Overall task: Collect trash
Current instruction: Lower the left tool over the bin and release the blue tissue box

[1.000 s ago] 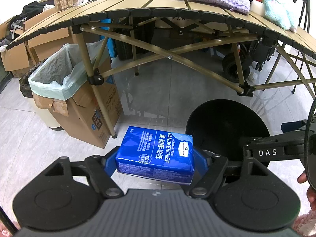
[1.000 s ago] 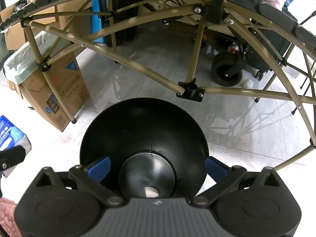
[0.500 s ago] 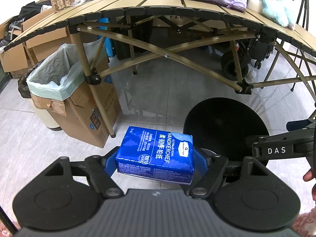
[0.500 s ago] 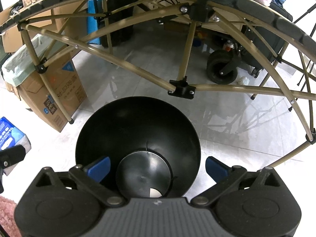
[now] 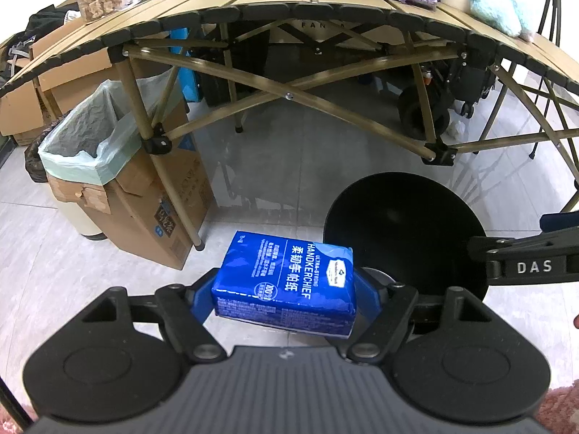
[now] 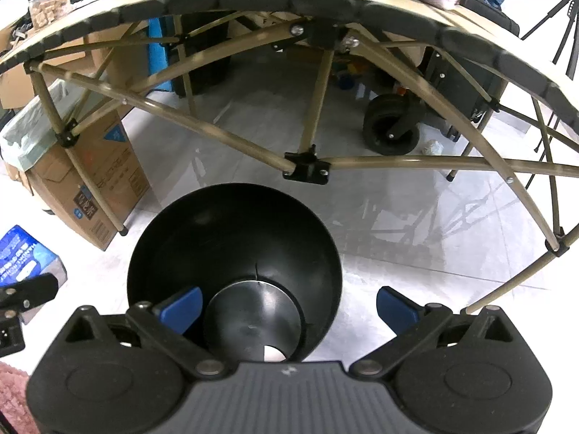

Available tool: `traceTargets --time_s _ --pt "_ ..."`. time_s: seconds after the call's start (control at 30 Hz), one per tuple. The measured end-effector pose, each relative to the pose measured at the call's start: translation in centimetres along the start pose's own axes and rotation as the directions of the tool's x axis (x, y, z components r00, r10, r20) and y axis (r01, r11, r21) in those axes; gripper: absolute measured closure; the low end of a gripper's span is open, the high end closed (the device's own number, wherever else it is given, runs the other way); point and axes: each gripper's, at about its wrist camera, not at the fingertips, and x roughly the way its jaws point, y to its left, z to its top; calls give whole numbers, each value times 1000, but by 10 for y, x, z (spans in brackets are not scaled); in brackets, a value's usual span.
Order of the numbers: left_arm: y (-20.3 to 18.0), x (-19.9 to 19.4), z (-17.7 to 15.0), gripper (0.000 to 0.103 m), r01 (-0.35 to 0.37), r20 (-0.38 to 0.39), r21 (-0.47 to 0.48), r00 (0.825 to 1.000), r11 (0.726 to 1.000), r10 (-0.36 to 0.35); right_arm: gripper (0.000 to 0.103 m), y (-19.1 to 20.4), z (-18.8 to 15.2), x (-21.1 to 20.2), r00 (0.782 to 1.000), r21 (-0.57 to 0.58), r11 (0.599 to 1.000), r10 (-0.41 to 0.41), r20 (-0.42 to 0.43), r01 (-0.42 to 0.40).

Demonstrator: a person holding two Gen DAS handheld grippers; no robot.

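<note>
Left gripper (image 5: 284, 298): matte black body with a ribbed grey top plate, two round black discs flanking it, black linkage arms with silver pivot screws, and blue fingers (image 5: 201, 294). Right gripper (image 6: 287, 305): same build, with a ribbed dark plate, twin discs, silver screws at the linkage joints and blue fingers (image 6: 182, 303); from the left wrist view its black side bar carries white "DAS" lettering. A sliver of skin shows at the frame edge beside that lettering.

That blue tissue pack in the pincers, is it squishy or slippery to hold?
Probably soft: the tissue pack looks like wrapped paper, so the left gripper may dent it. Its glossy wrapper could be slightly slippery. Likely light.
</note>
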Motion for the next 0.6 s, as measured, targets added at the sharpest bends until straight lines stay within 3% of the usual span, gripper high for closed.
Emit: traceTargets --time_s 0.6 --pt "-45 13 13 26 42 -13 52 999 998 -41 0 -39 -8 -18 999 72 997 -43 23 41"
